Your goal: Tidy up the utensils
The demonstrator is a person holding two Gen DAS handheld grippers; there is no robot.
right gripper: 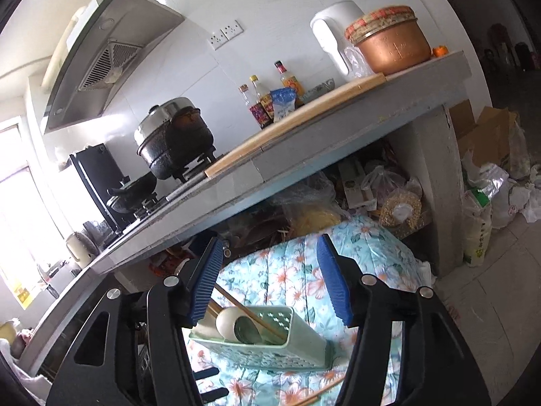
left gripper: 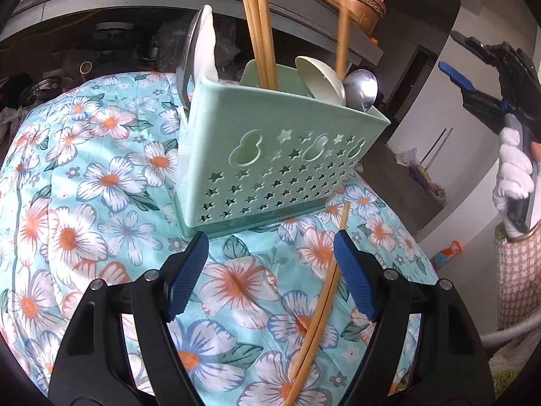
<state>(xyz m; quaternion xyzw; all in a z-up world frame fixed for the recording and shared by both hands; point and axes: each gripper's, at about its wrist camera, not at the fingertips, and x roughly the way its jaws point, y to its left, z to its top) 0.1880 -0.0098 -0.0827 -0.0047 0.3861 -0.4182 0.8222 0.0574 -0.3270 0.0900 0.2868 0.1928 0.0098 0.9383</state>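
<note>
Bamboo pair: chopsticks [left gripper: 318, 324] flat on cloth [left gripper: 101, 203], beside caddy [left gripper: 270, 155].
Left gripper [left gripper: 270, 277]: spread, empty; straddle both sticks, pinch mid-length.
Right gripper [right gripper: 270, 280]: spread, empty.

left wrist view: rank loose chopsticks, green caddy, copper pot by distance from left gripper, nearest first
From the left gripper:
1. Loose chopsticks, on the floral cloth beside its right finger.
2. Green caddy, standing just ahead.
3. Copper pot, up on the shelf behind.
</note>
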